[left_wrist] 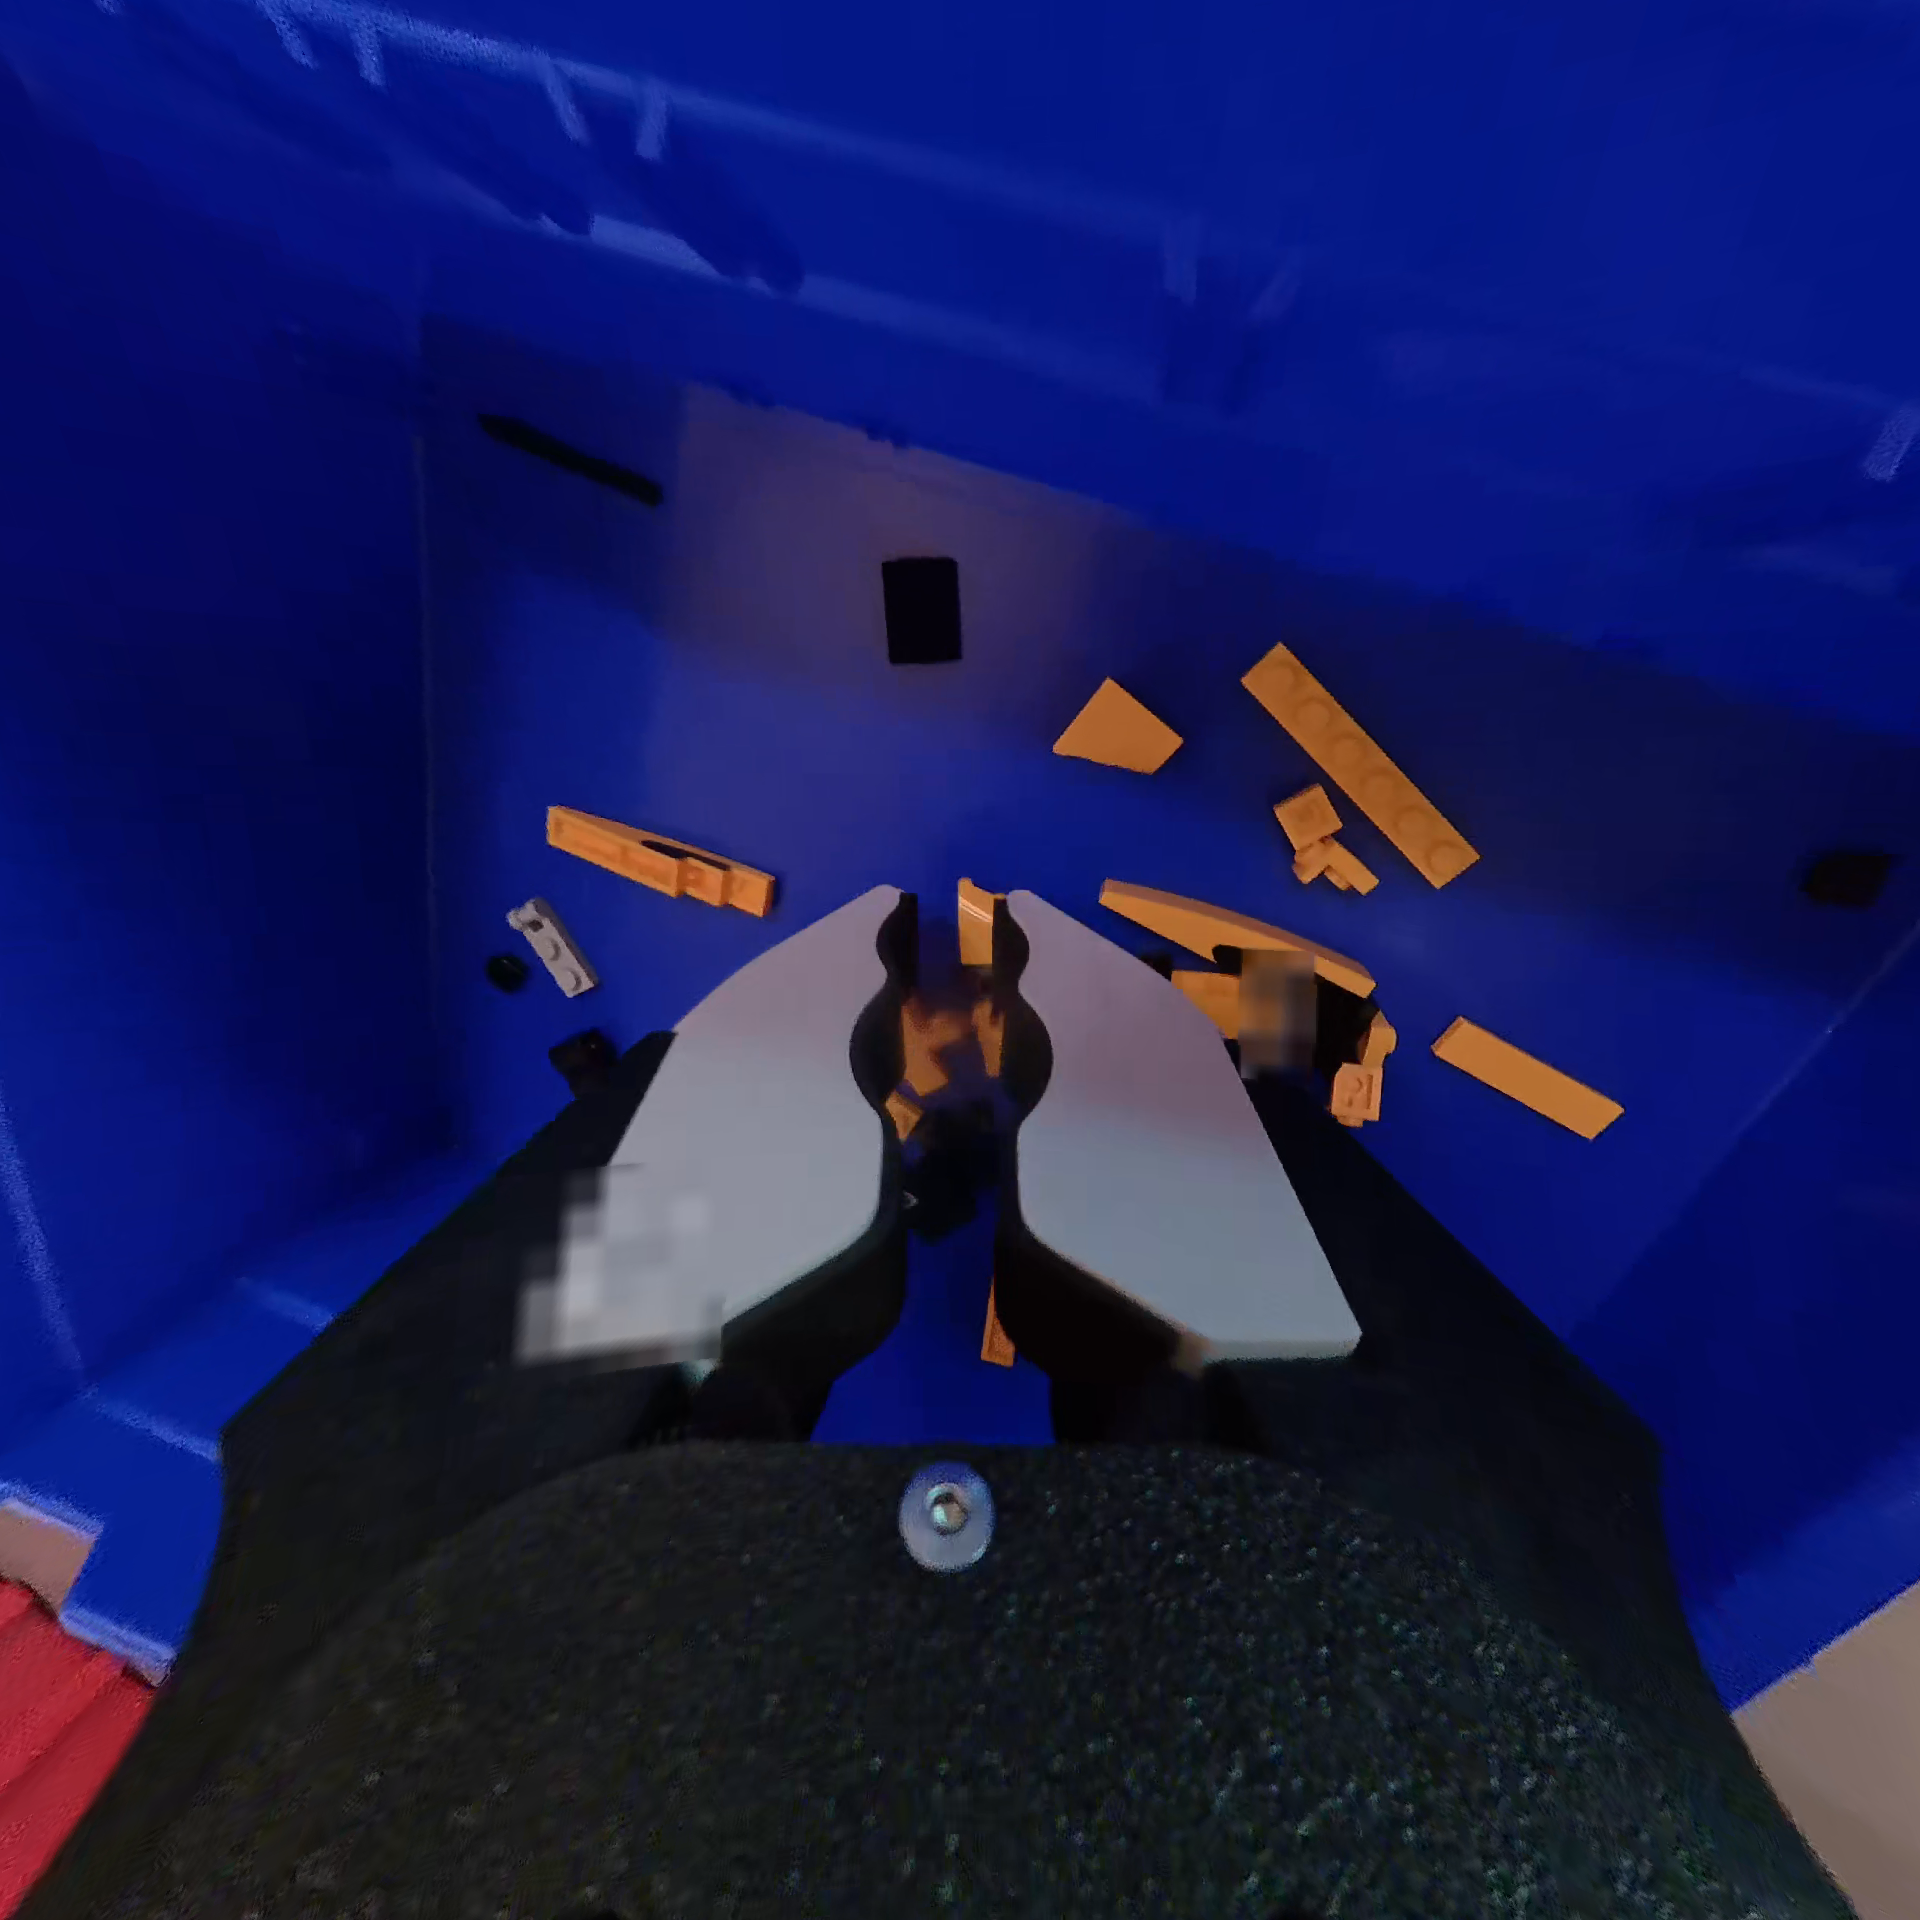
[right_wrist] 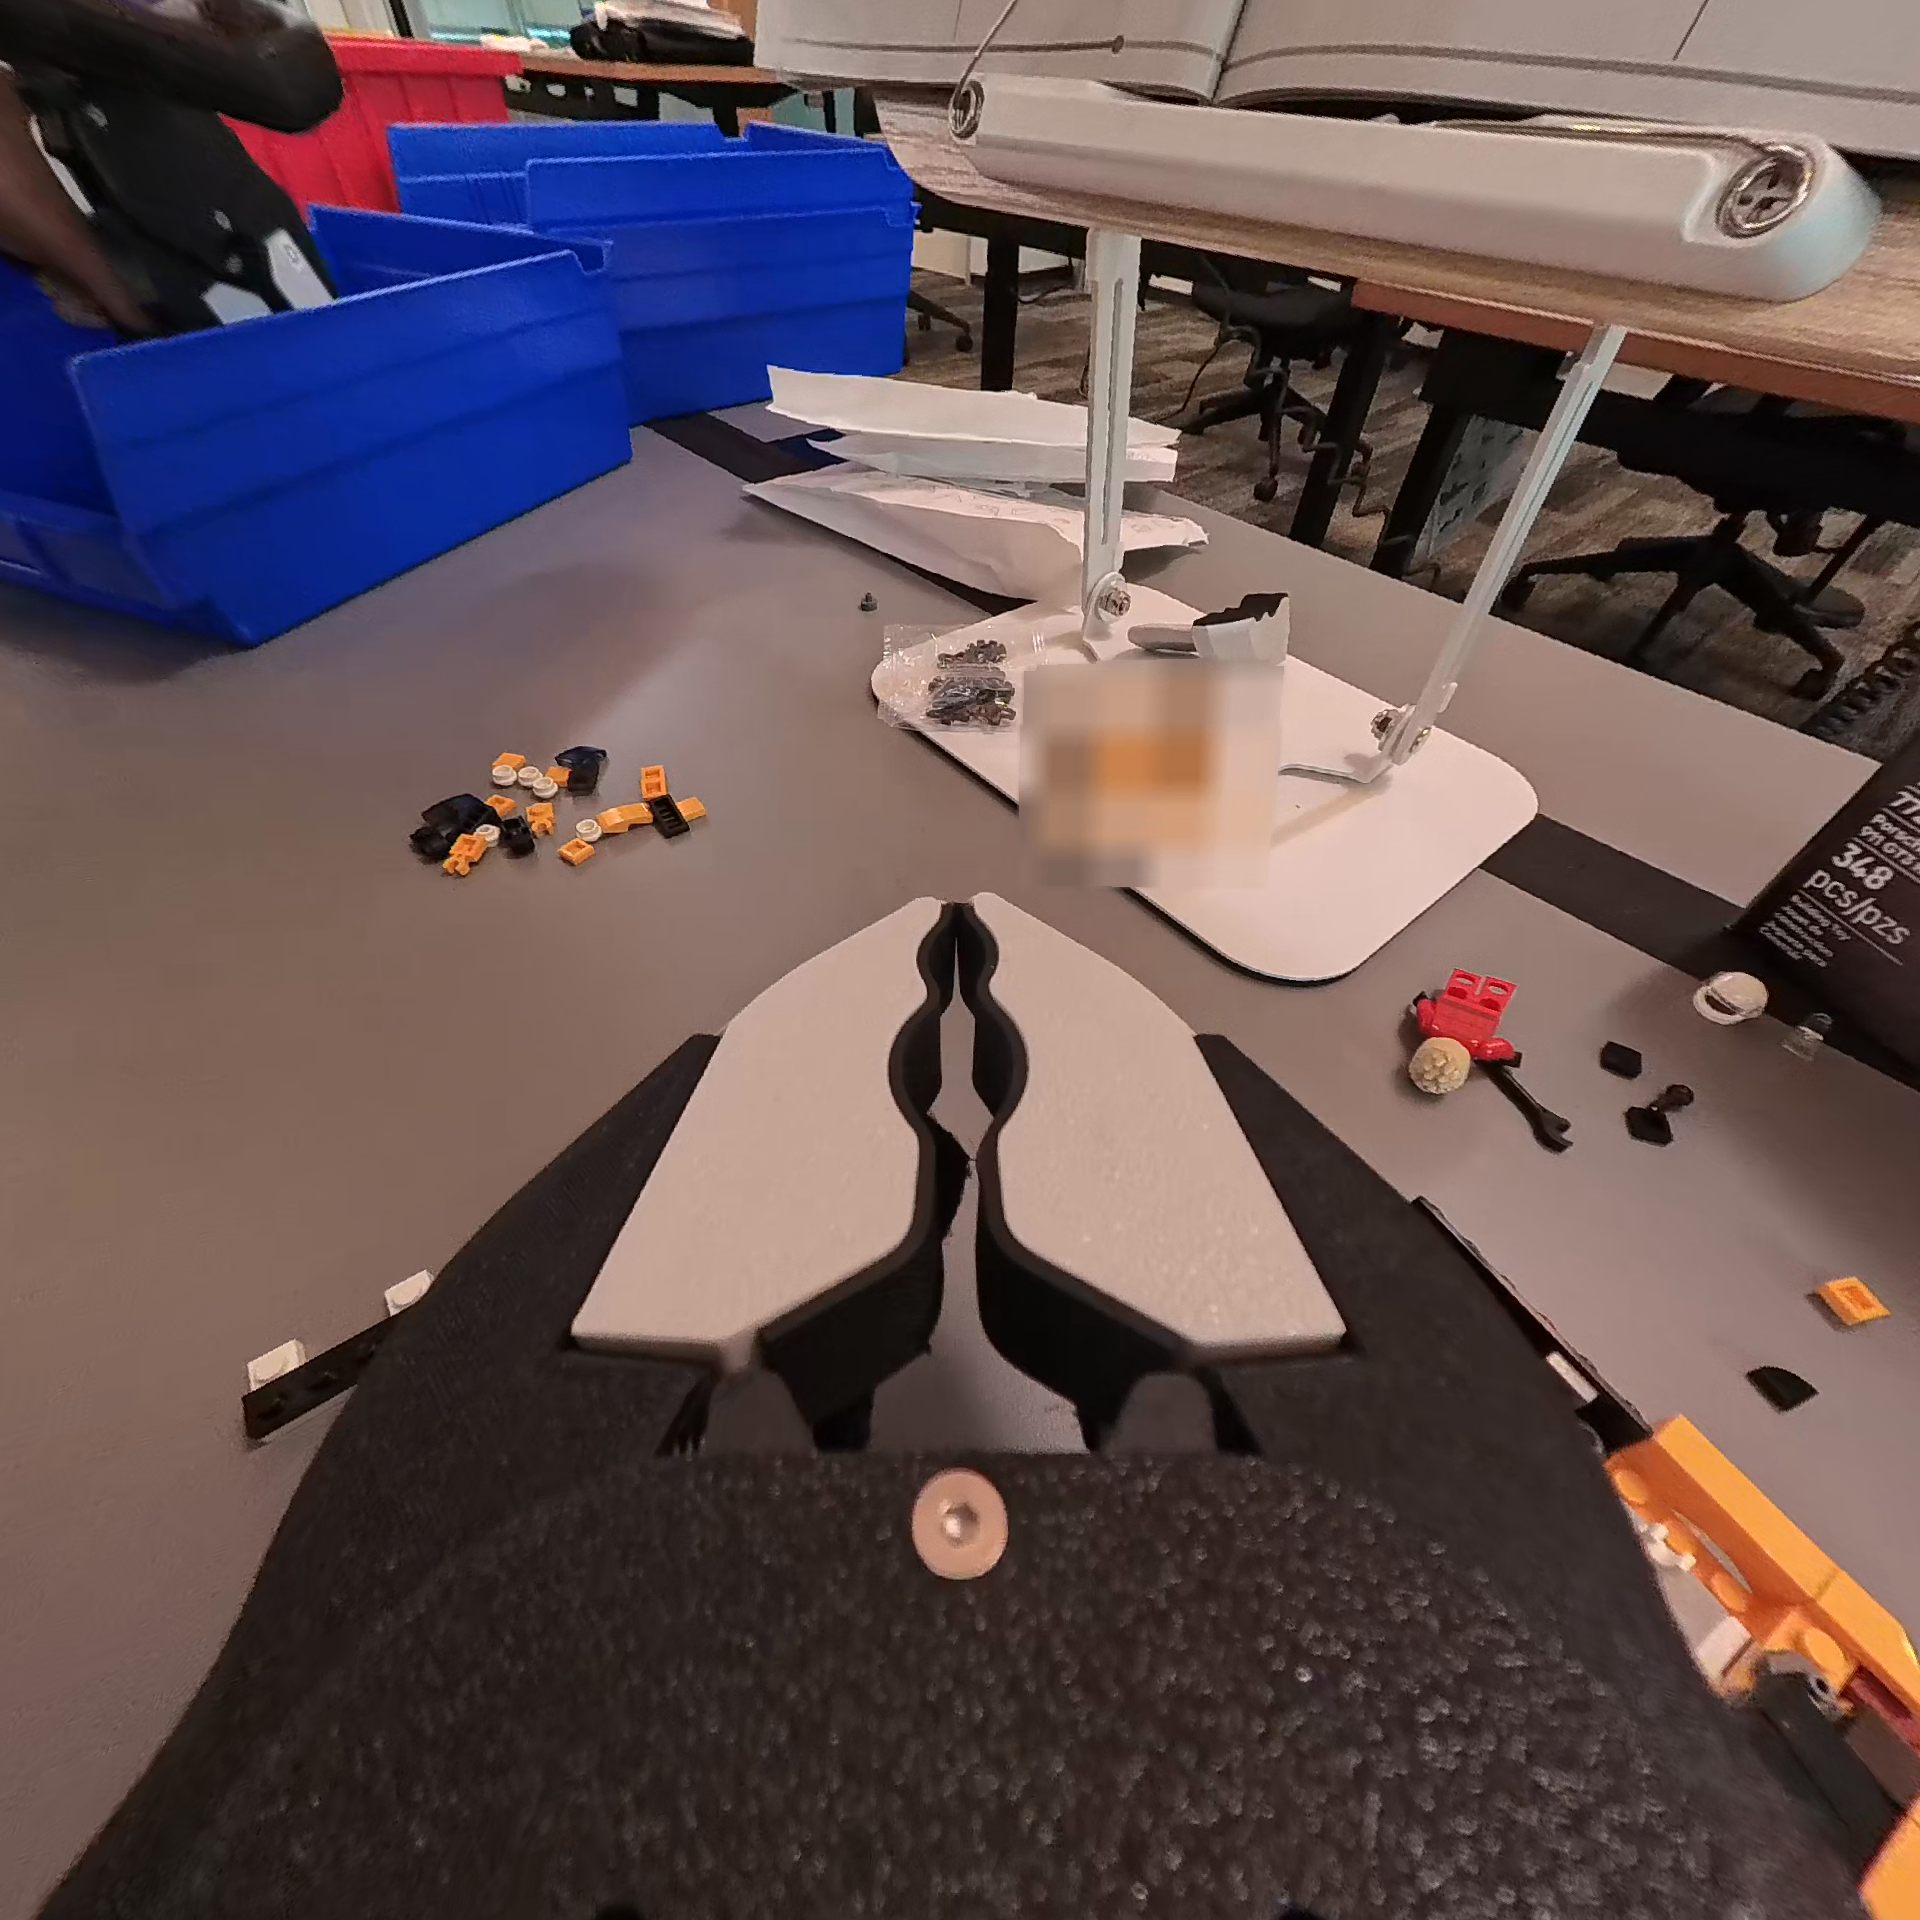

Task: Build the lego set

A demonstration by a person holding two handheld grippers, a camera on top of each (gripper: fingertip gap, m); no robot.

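Note:
In the left wrist view my left gripper (left_wrist: 954, 906) reaches down into a blue bin (left_wrist: 1351, 312). Its jaws stand a narrow gap apart, with a small orange piece (left_wrist: 975, 923) between the tips, against the right finger. Loose orange pieces lie around it: a long studded plate (left_wrist: 1356, 764), a wedge (left_wrist: 1120, 727), a long bar (left_wrist: 660, 860), a flat tile (left_wrist: 1527, 1075). My right gripper (right_wrist: 958, 909) is shut and empty above the grey table (right_wrist: 312, 1039). An orange partial build (right_wrist: 1766, 1590) sits at its lower right. The left gripper (right_wrist: 239, 270) also shows far off in the bin.
A pile of small orange, black and white pieces (right_wrist: 561, 805) lies ahead left. A white book stand (right_wrist: 1351, 862) holds a parts bag (right_wrist: 956, 681). Red figure parts (right_wrist: 1465, 1013), a black box (right_wrist: 1860, 862) and more blue bins (right_wrist: 717, 239) stand around. A black plate (right_wrist: 312, 1377) lies left. My right fingertips sit around 50 centimeters from my left ones. From my left tips it is roughly 5 centimeters to the long bar (left_wrist: 660, 860); from my right, 55 centimeters. Measured from the fingertips, the long studded plate (left_wrist: 1356, 764) is 6 centimeters or so from the left gripper and 40 centimeters from the right. The flat tile (left_wrist: 1527, 1075) sits 10 centimeters or so from the ends of my left fingers.

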